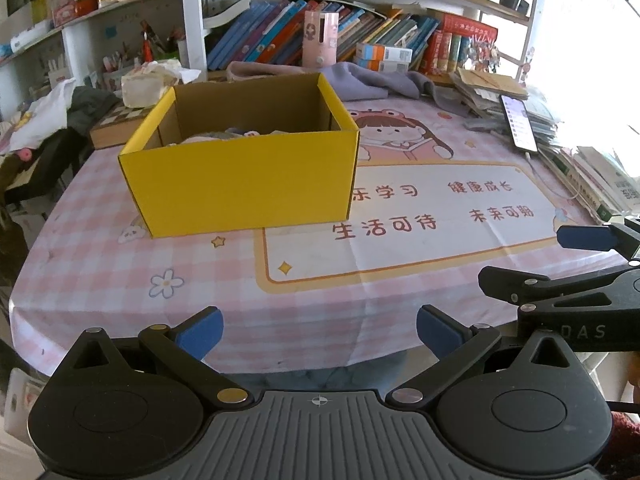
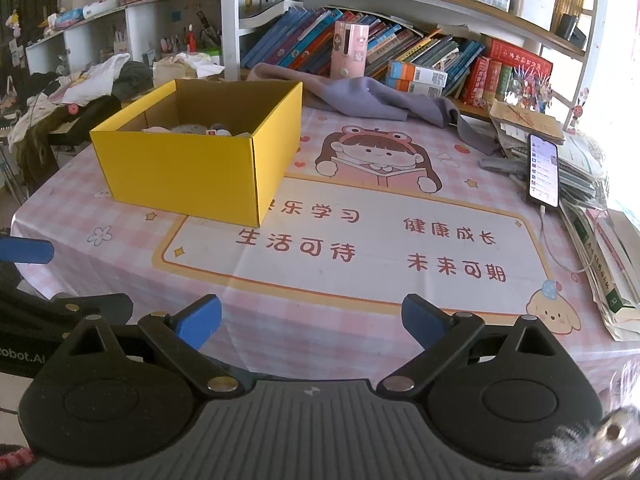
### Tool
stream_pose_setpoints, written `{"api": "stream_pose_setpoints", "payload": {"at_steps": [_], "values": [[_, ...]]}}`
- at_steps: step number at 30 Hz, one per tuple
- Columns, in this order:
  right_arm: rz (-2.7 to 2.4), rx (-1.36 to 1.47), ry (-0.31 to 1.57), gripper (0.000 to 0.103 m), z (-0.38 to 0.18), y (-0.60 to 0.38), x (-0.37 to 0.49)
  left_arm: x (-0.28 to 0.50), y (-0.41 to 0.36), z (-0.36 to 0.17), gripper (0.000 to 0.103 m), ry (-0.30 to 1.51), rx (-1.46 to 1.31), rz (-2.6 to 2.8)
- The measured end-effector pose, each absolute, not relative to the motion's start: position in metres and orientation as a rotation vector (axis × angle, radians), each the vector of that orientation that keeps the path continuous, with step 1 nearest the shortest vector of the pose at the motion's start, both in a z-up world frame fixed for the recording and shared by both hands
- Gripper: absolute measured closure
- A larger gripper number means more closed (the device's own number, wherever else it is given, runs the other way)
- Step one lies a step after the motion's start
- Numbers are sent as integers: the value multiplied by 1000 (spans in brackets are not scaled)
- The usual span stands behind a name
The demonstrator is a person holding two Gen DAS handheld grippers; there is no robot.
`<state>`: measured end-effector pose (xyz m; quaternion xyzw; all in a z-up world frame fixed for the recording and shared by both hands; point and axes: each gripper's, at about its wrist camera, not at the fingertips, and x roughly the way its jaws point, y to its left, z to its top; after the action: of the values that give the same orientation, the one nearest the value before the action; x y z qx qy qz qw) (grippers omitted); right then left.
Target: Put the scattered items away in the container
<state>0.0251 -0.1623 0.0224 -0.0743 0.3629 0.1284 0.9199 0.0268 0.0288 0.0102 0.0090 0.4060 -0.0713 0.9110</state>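
Note:
A yellow cardboard box [image 1: 244, 184] [image 2: 184, 172] stands open on the pink checked tablecloth [image 1: 100, 264] [image 2: 320, 344], left of centre. Several small items [image 1: 224, 136] [image 2: 200, 129] lie inside it, only their tops showing over the rim. My left gripper [image 1: 320, 334] hangs over the table's near edge, open, with nothing between its blue pads. My right gripper [image 2: 312, 322] is also open and empty, near the front edge; its finger [image 1: 584, 237] shows at the right of the left wrist view. The left gripper's blue pad [image 2: 26, 251] shows at the left of the right wrist view.
A phone [image 1: 519, 123] [image 2: 543, 171] on a charging cable leans on stacked books and papers [image 2: 600, 240] at the right. A grey cloth [image 1: 380, 80] [image 2: 372, 96] lies behind the box. Bookshelves [image 2: 400, 52] stand at the back, clothes [image 2: 80, 84] heaped at the left.

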Motion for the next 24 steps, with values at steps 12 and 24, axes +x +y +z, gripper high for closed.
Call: {"api": "stream_pose_setpoints", "payload": {"at_steps": [12, 24], "values": [[253, -144, 746, 6, 21, -165, 26, 29, 26, 8, 0, 866, 20, -138], [245, -135, 743, 6, 22, -168, 25, 26, 27, 8, 0, 857, -1, -138]]}}
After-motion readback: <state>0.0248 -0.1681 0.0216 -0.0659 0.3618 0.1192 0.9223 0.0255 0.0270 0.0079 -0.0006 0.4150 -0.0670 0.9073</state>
